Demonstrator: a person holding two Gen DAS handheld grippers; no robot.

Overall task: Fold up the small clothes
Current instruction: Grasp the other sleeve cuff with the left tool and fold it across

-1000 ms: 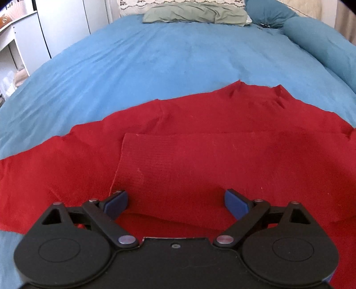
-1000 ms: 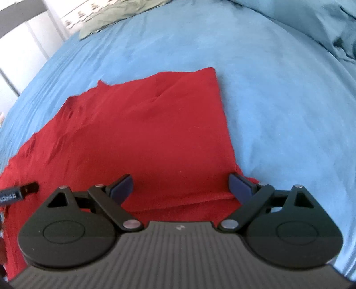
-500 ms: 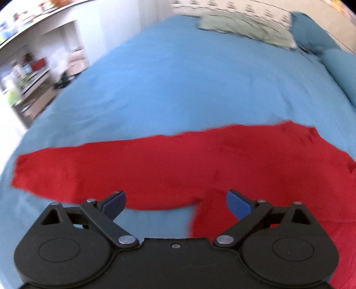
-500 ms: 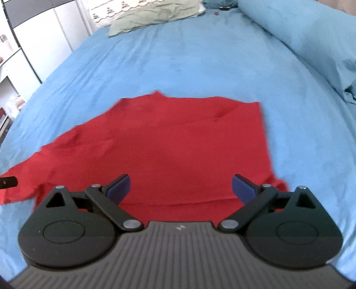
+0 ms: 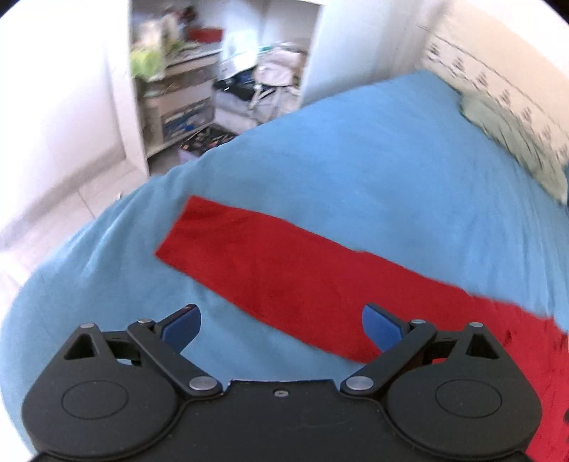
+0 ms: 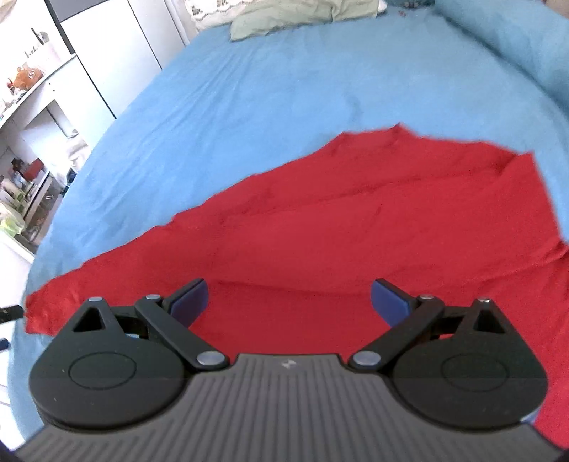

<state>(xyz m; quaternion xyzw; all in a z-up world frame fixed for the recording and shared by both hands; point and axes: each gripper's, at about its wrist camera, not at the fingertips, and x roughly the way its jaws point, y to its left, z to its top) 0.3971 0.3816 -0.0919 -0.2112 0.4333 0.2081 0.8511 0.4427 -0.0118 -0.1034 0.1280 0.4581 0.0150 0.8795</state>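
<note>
A red long-sleeved top lies flat on the blue bedspread. In the left wrist view its long sleeve point(image 5: 270, 263) stretches out to the upper left, its cuff near the bed's left edge. My left gripper point(image 5: 281, 328) is open and empty, just above the sleeve's near edge. In the right wrist view the top's body point(image 6: 373, 227) is spread out with a fold across it. My right gripper point(image 6: 290, 302) is open and empty, over the top's near hem.
The blue bed point(image 6: 284, 89) reaches back to a green pillow point(image 6: 302, 16). White shelves with clutter point(image 5: 185, 81) and white floor point(image 5: 46, 199) lie off the bed's left edge. A rolled blue duvet point(image 6: 515, 39) runs along the right side.
My left gripper has swung left, off the top's body to the outstretched sleeve. My right gripper has turned left too, so the body and left sleeve fill its view. Both stay open.
</note>
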